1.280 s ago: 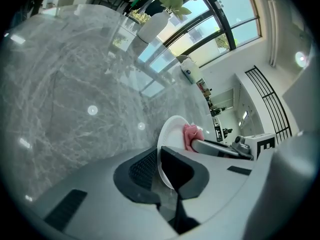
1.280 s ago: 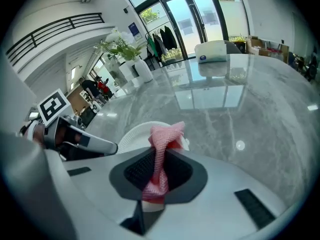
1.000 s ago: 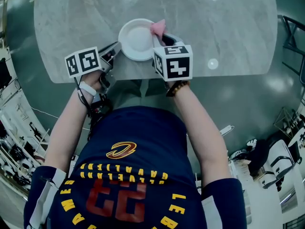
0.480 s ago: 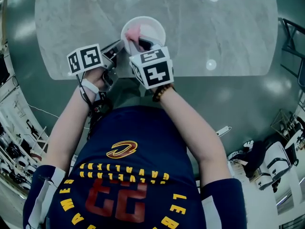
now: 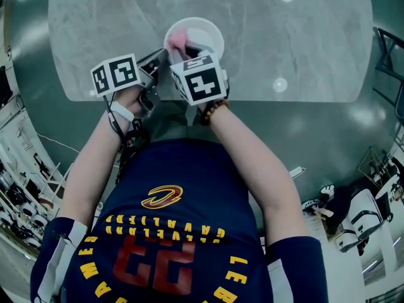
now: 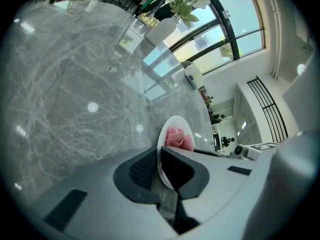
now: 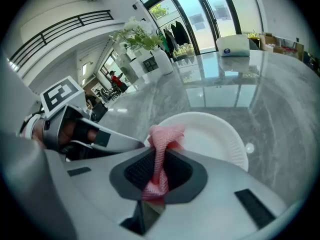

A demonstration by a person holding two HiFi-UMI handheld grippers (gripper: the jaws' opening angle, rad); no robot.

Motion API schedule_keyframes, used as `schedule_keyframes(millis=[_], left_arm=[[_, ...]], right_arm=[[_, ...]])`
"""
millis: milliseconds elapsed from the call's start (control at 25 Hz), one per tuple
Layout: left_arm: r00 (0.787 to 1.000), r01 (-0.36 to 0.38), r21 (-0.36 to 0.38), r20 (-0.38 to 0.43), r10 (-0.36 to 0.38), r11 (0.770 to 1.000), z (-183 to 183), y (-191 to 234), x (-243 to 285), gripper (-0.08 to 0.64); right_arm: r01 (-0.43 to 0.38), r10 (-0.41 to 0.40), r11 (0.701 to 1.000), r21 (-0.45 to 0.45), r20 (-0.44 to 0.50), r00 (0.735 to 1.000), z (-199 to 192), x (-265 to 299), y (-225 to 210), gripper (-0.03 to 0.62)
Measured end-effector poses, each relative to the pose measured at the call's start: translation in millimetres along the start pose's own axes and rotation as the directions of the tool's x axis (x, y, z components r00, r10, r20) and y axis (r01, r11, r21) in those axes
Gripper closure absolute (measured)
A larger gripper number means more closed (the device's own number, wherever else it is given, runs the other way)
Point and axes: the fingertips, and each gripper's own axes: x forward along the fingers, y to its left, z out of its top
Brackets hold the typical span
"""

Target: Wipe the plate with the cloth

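Right gripper [image 7: 159, 170] has swung from the plate's right rim over to its left half, and the cloth [image 7: 161, 149] came with it. Its jaws are clamped on that pink open-weave cloth, which is bunched into a twisted strip with its free end lying on the plate [image 7: 215, 134]. Left gripper [image 6: 159, 166] has its jaws closed on the near rim of the round white plate, which sits on the glossy, grey-veined marble worktop [image 5: 113, 17]; I count two grippers, one plate, one cloth.
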Motion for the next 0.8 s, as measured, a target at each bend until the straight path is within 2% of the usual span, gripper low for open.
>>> schedule_keyframes(millis=[520,680,800], left_arm=[[1.0,-0.016,0.007,-0.008,0.017,1.0,-1,0,1,0.531],[1.0,-0.014,0.011,-0.01,0.014,1.0,-1,-2,2,0.531],[1.0,-0.014,-0.003,-0.002,0.014,1.0,-1,-1,3,0.531]], right_arm=[[0.131,-0.139,0.985,0.113,0.061,0.988,-9,-46,-76,0.552],[0.148,-0.163,0.976,0.16,0.087,0.983,-13,-61,-88,0.552],[0.129,-0.155,0.973,0.192,0.124,0.98,-10,-66,-83,0.552]])
